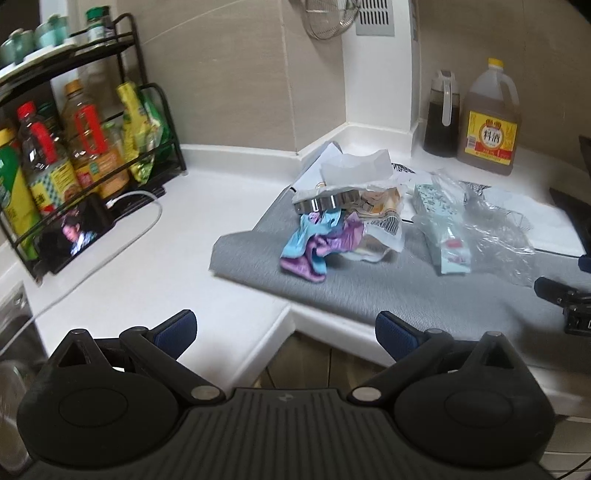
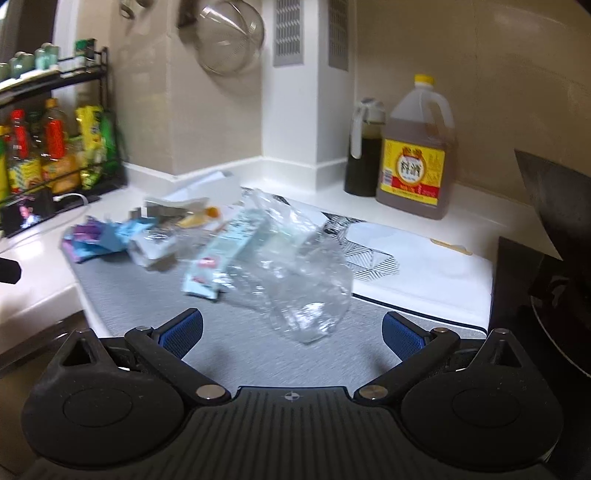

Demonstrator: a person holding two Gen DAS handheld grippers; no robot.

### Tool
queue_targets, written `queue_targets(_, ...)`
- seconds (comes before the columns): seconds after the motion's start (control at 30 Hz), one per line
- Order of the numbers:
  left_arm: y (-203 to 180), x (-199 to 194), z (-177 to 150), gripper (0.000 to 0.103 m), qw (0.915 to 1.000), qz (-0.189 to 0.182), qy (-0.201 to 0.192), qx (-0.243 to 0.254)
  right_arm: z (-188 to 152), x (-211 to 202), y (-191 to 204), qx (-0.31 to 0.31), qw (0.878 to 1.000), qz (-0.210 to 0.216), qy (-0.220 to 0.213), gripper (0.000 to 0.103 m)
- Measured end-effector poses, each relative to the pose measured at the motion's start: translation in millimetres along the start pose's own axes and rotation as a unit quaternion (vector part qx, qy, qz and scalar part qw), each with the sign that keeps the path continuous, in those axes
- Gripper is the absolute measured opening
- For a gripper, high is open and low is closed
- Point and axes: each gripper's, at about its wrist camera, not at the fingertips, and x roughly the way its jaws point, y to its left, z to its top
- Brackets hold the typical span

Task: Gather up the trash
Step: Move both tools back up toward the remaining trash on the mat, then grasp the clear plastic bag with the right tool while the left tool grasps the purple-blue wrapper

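Both jaws spread wide, empty: left gripper [image 1: 286, 332], right gripper [image 2: 292, 332]; crumpled clear plastic bag [image 2: 295, 273] lying on grey mat [image 2: 236, 354], just ahead of right gripper; best lowered straight, pinching a raised fold, sparing pale blue carton [image 2: 221, 251] touching it.

Before me: beige tiled wall [image 1: 229, 74], white counter [image 1: 155, 258], black shelf rack [image 1: 140, 92], wall vent [image 2: 288, 33].
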Motion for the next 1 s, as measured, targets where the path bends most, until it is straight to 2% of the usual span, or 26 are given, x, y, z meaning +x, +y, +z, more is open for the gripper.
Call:
queue_targets(0.23, -12, 42, 32, 0.103, 0.9999, -0.006, 0.007, 0.012, 9, 43, 0, 0.001, 0.999, 0.011, 0.047, 0.103)
queue_targets(0.43, -20, 89, 49, 0.103, 0.9991, -0.002, 0.037, 0.021, 18, 82, 8, -0.025, 0.997, -0.014, 0.072, 0.103)
queue_targets(0.57, -20, 118, 56, 0.103, 0.9985, -0.006, 0.054, 0.009, 21, 103, 6, -0.013, 0.997, -0.001, 0.081, 0.103)
queue_targets(0.7, -15, 143, 57, 0.103, 0.9973, 0.007, 0.073, 0.001, 19, 107, 4, -0.003, 0.997, 0.002, 0.073, 0.103)
queue_targets(0.83, -16, 151, 56, 0.103, 0.9973, 0.022, 0.066, 0.025, 18, 106, 4, -0.002, 0.997, 0.001, 0.072, 0.103)
queue_targets(1.0, -17, 156, 52, 0.103, 0.9973, 0.028, 0.062, 0.028, 18, 107, 6, 0.003, 0.998, -0.006, 0.069, 0.103)
